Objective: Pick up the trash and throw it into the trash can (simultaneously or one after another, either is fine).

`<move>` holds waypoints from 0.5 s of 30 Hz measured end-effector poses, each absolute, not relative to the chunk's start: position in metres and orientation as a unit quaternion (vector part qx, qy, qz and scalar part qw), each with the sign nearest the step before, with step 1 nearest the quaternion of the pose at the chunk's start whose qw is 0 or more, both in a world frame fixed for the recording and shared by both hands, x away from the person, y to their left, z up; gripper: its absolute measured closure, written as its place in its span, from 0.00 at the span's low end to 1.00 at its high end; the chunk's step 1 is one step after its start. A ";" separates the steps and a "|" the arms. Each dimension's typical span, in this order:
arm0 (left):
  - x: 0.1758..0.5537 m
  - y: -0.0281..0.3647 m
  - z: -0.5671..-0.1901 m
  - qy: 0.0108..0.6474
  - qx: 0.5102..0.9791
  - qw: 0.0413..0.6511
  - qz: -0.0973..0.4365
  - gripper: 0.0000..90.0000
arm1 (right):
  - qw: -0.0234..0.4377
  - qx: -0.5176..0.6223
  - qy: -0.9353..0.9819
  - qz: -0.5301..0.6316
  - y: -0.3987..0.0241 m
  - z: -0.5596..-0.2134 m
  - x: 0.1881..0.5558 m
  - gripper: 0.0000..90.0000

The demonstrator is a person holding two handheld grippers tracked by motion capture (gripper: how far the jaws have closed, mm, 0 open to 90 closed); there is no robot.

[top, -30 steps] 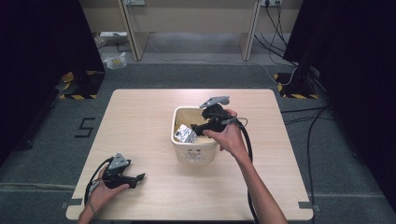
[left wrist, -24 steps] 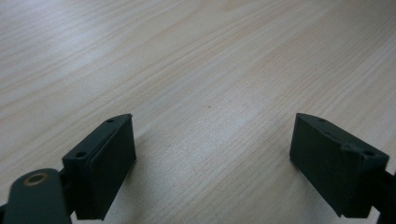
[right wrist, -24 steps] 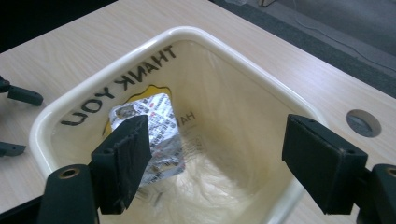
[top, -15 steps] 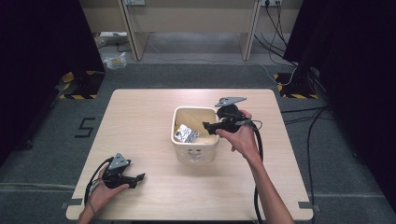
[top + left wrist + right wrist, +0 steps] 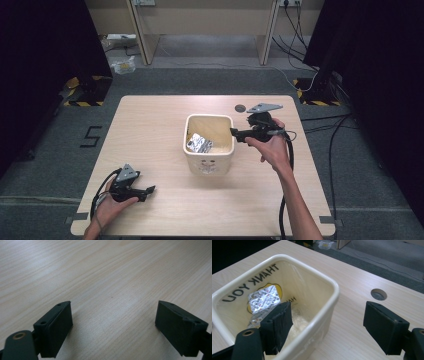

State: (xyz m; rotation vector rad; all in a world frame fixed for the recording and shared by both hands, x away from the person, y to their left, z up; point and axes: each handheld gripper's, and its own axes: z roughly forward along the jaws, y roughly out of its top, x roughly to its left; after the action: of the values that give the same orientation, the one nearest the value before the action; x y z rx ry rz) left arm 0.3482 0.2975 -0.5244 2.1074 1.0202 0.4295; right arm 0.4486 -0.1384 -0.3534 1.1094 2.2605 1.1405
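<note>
Well to the left of the cream bin [image 5: 209, 150], near the table's [image 5: 150, 125] front corner, the left gripper [image 5: 145, 190] rests low on the wood, jaws spread wide with nothing between them. Inside the bin lies the foil packet [image 5: 199, 143] — likely light, crinkly and slippery, best pinched by a free edge. At the bin's right rim the right gripper [image 5: 234, 133] hangs roughly level, pointing across the bin — jaws wide apart and empty.

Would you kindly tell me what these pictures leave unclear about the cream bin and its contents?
- Crinkled silver foil wrapper print: too small and creased to read, both views.
- Cream plastic square bin floor: hidden by wrapper and by the right claw in its own view.
- Front emblem, high view: too small.
- Inner lettering below "THANK YOU": hidden by the claw.
</note>
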 end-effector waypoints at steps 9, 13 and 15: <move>0.348 0.297 -0.524 0.398 0.822 0.371 0.168 0.15 | 0.198 0.415 0.790 0.406 -0.165 -0.354 0.445 0.26; 0.348 0.297 -0.524 0.398 0.822 0.371 0.168 0.15 | 0.202 0.417 0.787 0.407 -0.172 -0.355 0.443 0.26; 0.348 0.297 -0.524 0.398 0.822 0.371 0.168 0.15 | 0.203 0.420 0.786 0.406 -0.175 -0.356 0.443 0.26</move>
State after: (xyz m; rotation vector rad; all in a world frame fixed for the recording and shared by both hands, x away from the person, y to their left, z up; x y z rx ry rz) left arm 0.3482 0.2975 -0.5244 2.1073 1.0203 0.4296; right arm 0.4426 -0.1753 -0.3555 1.1716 2.1922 1.1341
